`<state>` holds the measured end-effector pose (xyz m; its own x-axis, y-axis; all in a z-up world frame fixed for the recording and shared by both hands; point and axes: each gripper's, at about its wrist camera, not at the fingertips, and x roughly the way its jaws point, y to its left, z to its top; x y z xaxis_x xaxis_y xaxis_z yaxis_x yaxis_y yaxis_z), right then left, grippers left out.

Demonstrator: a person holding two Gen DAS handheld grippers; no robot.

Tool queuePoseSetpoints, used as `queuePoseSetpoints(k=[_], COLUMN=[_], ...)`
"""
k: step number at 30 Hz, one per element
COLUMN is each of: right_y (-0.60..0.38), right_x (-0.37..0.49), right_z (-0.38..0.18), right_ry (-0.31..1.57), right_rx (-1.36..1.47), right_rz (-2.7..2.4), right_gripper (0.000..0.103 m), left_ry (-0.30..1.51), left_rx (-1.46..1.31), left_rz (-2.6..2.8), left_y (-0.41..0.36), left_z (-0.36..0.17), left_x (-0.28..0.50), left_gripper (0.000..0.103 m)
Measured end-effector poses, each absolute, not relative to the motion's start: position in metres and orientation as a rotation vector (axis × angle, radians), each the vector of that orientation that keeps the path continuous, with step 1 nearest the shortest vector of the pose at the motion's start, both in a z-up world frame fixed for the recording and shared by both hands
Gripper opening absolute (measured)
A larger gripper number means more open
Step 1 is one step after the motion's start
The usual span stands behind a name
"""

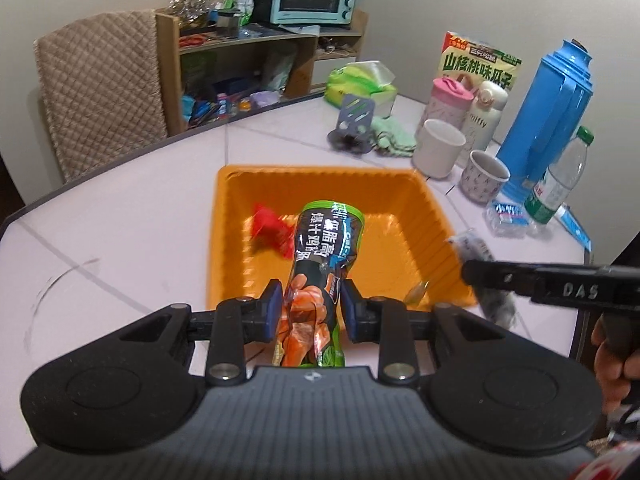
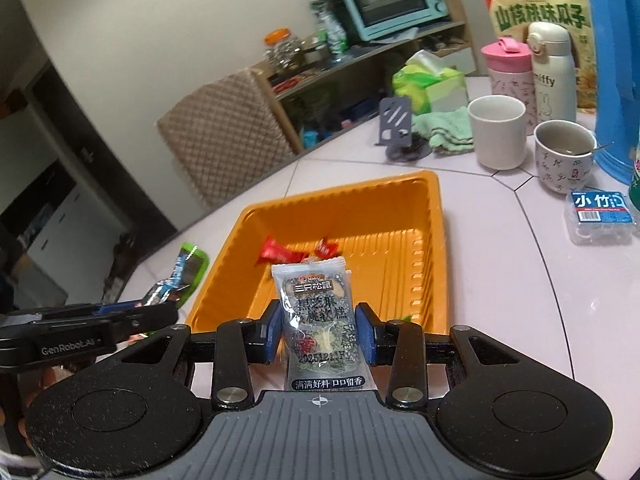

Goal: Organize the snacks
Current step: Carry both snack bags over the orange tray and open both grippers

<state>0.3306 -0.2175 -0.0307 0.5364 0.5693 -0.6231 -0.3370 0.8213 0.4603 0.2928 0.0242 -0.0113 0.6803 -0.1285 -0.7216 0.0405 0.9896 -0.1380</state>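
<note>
While both grippers hover beside the orange tray (image 1: 424,216), left gripper (image 1: 310,312) clamps a green chicken-snack pouch (image 1: 320,264) lengthwise; right gripper (image 2: 318,334) apparently clamps a sesame-cake packet (image 2: 314,312), both aimed trayward.

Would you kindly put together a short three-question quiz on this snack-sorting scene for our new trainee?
1. True or false: the left gripper is shut on the green and black snack packet.
2. Which colour are the wrappers already lying in the orange tray? A) blue B) red C) white
3. Fill in: the right gripper holds a clear packet of ____ sesame cake.

Key
1. True; its pads press on the packet's two sides.
2. B; red wrappers lie on the tray floor.
3. Black; dark speckled pieces show through the packet.
</note>
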Motion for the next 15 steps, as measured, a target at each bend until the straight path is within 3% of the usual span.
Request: queuePoseSetpoints(k=[15], right_y=[-0.221], right_x=[0.393], right_z=[-0.054], right_ry=[0.875], right_rx=[0.403], right_rz=[0.415], right_gripper=[0.039], left_ry=[0.891], left_rx=[-0.189], left_rz=[-0.075], left_y=[-0.009], left_z=[-0.038], left_x=[0.376], left_gripper=[0.028])
